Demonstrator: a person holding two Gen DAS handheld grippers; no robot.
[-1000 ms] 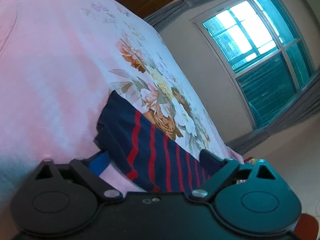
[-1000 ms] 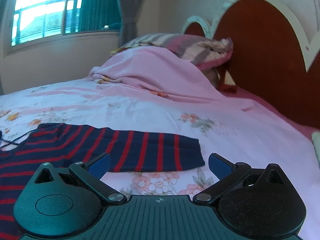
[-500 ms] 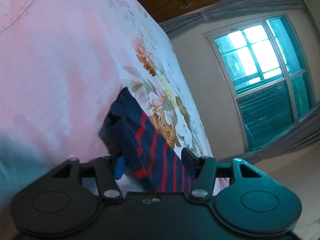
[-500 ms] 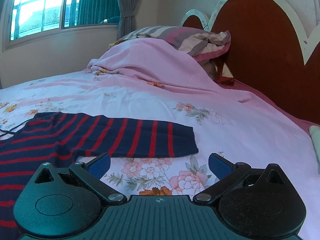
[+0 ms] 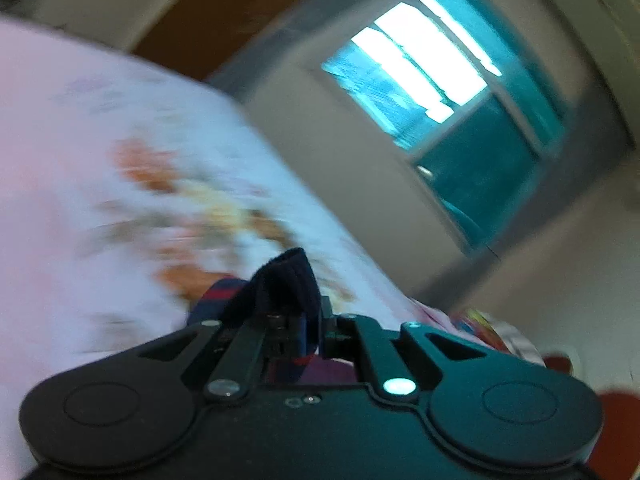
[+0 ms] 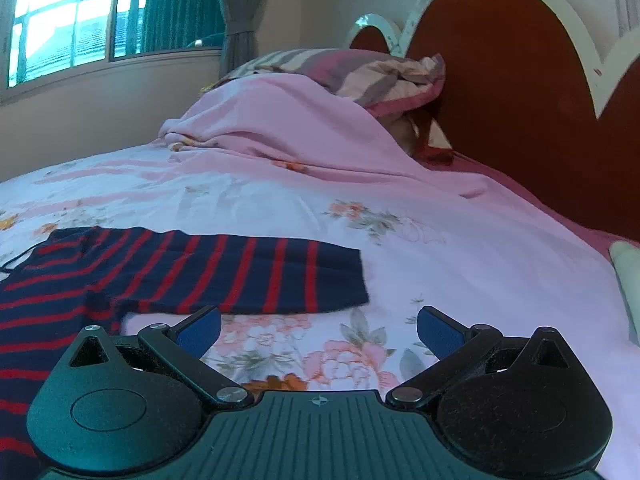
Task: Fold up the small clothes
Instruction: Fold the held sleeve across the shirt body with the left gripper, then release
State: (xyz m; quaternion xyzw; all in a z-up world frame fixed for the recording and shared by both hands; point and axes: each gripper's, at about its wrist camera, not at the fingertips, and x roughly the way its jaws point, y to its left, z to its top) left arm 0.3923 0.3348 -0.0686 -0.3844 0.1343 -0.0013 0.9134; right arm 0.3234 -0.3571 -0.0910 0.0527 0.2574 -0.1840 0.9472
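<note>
A navy-and-red striped sweater point(image 6: 168, 280) lay spread on a floral bedsheet point(image 6: 440, 240) as a person with a handheld gripper in each hand worked on folding it. The left gripper point(image 5: 298, 326) had its fingers pressed together on a bunched navy cuff point(image 5: 288, 276) of the garment, the dark knit poking up between the closed jaws; that view was heavily blurred, and little else of the sweater could be made out there beyond a patch of red stripe. The right gripper point(image 6: 318, 330) hung just above the sheet with its blue-padded fingers point(image 6: 200, 328) spread wide and nothing between them, pointing toward the other sleeve point(image 6: 248, 280), which stretched flat and straight out to the side with its end just beyond the fingertips. Judged from this, the fold was at its very start: one sleeve end had been seized for turning in over the body, while the far sleeve and the body itself lay unfolded. Still to come, by that reading, were carrying the pinched sleeve across, bringing in the second sleeve, and doubling the body over. A pink blanket point(image 6: 288, 128) and a striped pillow point(image 6: 360, 72) were heaped against the headboard point(image 6: 520, 80), well apart from the work.
</note>
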